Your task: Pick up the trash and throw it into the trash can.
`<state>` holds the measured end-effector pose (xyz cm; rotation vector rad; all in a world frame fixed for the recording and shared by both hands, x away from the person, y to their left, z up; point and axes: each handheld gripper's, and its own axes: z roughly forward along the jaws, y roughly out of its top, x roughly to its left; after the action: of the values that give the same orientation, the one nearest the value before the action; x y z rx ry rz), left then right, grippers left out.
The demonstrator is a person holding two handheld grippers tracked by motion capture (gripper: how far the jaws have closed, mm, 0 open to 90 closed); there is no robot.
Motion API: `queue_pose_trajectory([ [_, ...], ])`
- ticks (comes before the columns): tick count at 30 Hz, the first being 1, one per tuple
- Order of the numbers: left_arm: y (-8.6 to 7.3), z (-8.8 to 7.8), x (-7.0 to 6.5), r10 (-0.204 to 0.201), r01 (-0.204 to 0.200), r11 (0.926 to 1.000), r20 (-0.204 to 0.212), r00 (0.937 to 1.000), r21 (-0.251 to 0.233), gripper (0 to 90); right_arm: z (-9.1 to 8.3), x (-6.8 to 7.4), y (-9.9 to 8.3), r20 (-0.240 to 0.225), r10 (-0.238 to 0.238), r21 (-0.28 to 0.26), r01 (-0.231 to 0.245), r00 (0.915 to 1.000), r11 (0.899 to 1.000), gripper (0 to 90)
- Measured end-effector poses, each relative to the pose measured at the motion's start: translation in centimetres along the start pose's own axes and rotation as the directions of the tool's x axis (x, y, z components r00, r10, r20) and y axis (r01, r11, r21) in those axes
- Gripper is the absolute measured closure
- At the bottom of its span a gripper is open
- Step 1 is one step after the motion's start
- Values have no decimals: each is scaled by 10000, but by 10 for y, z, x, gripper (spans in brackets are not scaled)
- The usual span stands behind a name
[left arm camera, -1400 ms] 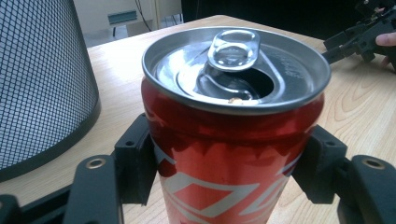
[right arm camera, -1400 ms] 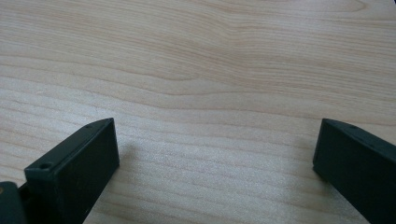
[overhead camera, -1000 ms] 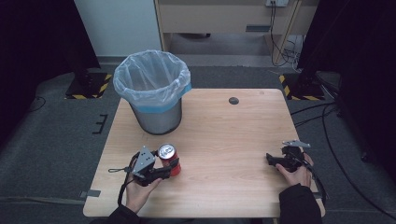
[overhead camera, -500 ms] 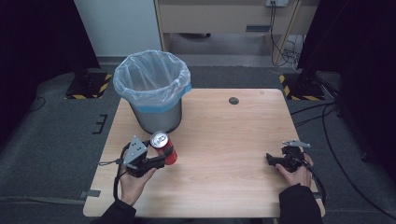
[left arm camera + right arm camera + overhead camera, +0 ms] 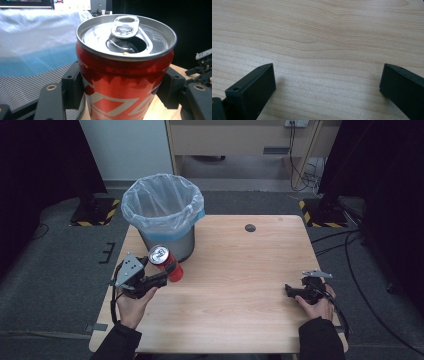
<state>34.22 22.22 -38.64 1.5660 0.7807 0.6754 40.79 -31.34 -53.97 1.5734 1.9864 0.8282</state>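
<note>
table (image 5: 240,285): wood | bin (image 5: 162,215): bag-lined, far-left | dark disc (image 5: 250,227): possibly a grommet

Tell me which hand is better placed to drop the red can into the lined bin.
Left. Its tongs already clamp the red can right beside the bin; the right tongs sit open and far off.

Wooden table (image 5: 240,285), grey carpet floor (image 5: 55,270), white wall (image 5: 125,145) behind.

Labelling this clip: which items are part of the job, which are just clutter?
In play:
- opened red aluminium drink can, clamped in the left gripper
- grey bin with clear plastic liner

Idle:
- right gripper, open on the wooden table
- small dark disc
</note>
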Motion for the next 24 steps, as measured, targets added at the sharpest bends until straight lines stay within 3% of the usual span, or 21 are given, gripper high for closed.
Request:
queue_pose_trajectory([
  [11, 35, -6, 10, 110, -124, 9988, -282, 9995, -480, 332, 0, 0, 0, 0, -6, -4, 6, 10000, 10000, 4],
  [24, 71, -1, 20, 178, -220, 9961, -491, 9986, -857, 332, 0, 0, 0, 1, -5, -2, 5, 10000, 10000, 5],
])
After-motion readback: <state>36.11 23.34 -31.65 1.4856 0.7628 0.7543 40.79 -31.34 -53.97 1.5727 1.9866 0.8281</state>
